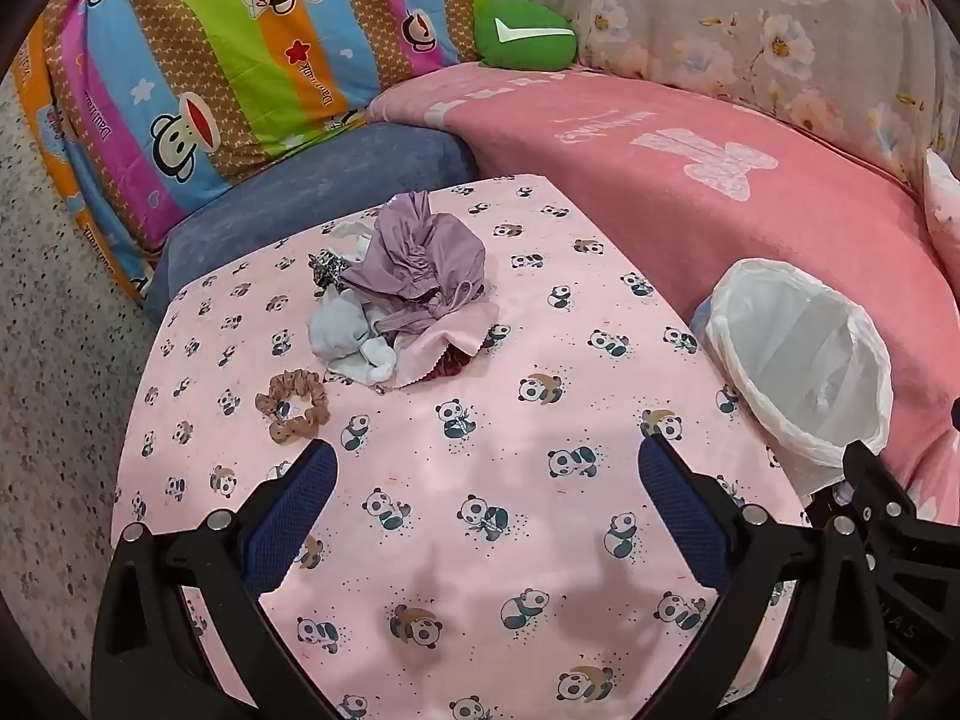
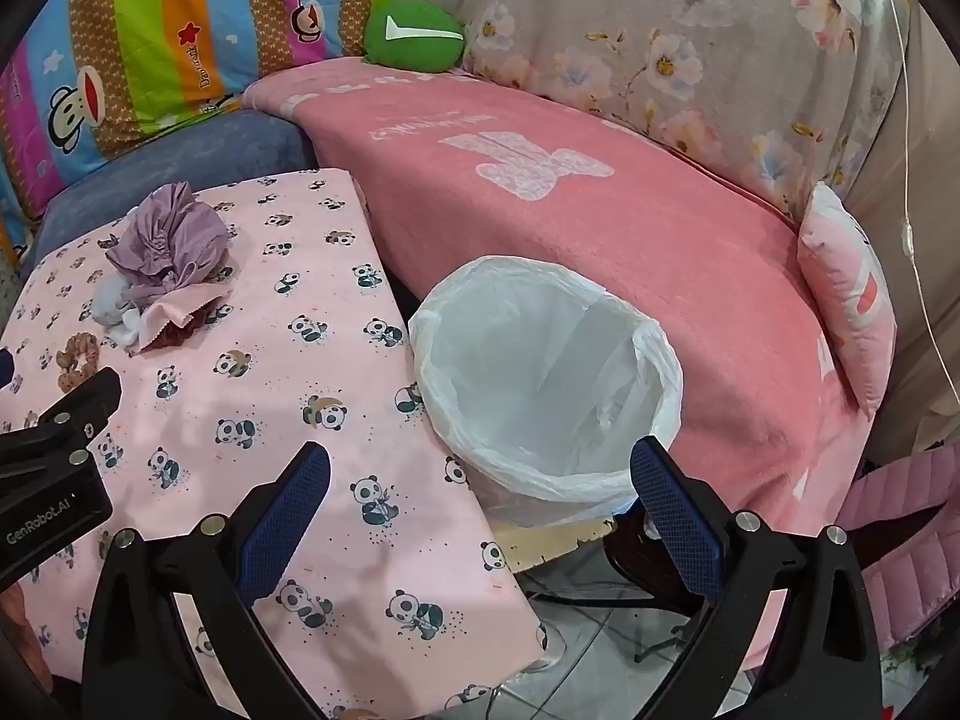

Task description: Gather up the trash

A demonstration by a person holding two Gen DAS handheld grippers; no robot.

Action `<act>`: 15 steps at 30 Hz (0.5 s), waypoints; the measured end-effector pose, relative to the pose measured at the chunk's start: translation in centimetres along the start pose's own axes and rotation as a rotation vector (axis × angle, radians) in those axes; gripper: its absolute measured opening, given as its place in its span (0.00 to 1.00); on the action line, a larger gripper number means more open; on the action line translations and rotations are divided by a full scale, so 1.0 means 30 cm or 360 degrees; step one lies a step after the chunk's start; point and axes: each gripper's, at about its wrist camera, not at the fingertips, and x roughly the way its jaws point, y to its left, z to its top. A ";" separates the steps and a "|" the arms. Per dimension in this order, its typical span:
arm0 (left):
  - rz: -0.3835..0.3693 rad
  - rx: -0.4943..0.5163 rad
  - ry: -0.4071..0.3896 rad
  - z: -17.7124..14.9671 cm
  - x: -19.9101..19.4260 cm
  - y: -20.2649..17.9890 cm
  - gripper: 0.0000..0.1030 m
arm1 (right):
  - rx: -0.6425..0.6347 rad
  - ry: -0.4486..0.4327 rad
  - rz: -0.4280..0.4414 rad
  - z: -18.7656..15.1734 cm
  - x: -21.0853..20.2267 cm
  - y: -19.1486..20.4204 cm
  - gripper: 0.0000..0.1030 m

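Note:
A pile of crumpled trash lies on the panda-print table cloth: a purple wad, white and grey tissue, a pink scrap and a small dark patterned piece. It also shows in the right wrist view. A brown scrunchie lies left of the pile. A bin lined with a white bag stands at the table's right edge, empty inside. My left gripper is open and empty above the cloth, short of the pile. My right gripper is open and empty over the bin's near rim.
A pink blanket covers the sofa behind the table and bin. A striped cartoon cushion, a green plush and a floral cover lie at the back. A small pink pillow sits right. Tiled floor shows below the bin.

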 end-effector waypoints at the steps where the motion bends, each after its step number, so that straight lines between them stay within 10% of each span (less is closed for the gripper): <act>1: 0.0003 -0.0001 0.0000 0.000 0.000 0.001 0.93 | 0.0003 -0.0006 0.0001 0.000 -0.001 -0.001 0.95; 15: -0.0016 0.0021 -0.0003 0.012 -0.010 -0.015 0.93 | 0.0012 -0.0015 -0.0007 0.003 -0.006 -0.021 0.95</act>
